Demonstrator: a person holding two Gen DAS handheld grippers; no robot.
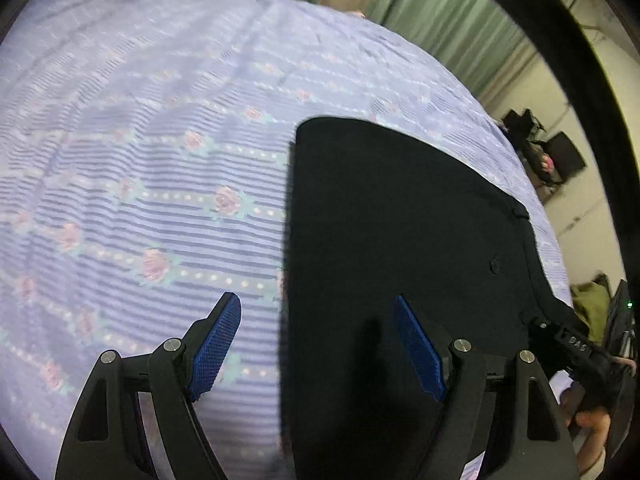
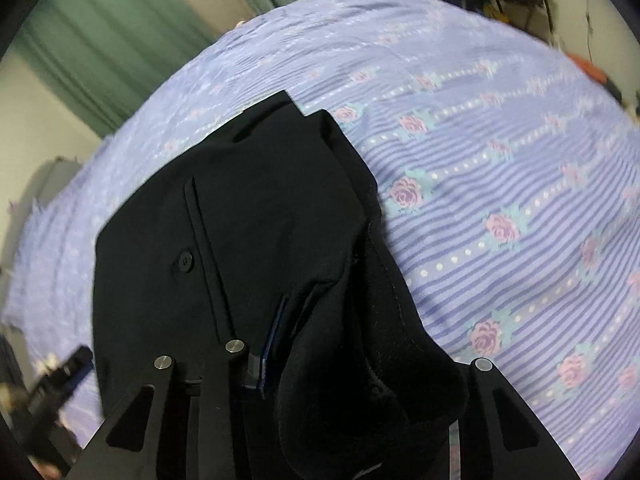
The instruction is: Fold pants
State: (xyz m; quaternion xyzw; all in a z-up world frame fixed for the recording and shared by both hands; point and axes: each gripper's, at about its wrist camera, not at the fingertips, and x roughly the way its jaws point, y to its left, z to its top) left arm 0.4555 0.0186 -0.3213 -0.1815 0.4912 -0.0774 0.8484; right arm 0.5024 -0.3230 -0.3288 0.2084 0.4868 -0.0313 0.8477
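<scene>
— Where are the pants (image 1: 400,220) right now?

— Spread on the bed, on that lilac bedspread (image 1: 140,140) with the stripes and pink roses. They're black, lying flat for the most part, with a button (image 2: 185,258) and a long pocket seam facing up.

— And the left hand-held gripper (image 1: 318,344)?

— Spread wide, hanging above the pants' edge. One blue pad (image 1: 216,346) is over the bedspread, the other over the black cloth, and nothing is between them.

— The right one?

— The right hand-held gripper (image 2: 304,340) is pinching a bunched fold of the pants. The cloth is gathered up thick between its fingers and humps over the front, so only a sliver of one blue pad (image 2: 274,336) shows.

— Anything else around?

— Green curtains (image 1: 420,12) behind the bed, and some dark clutter (image 1: 544,152) on the floor by the wall.
</scene>
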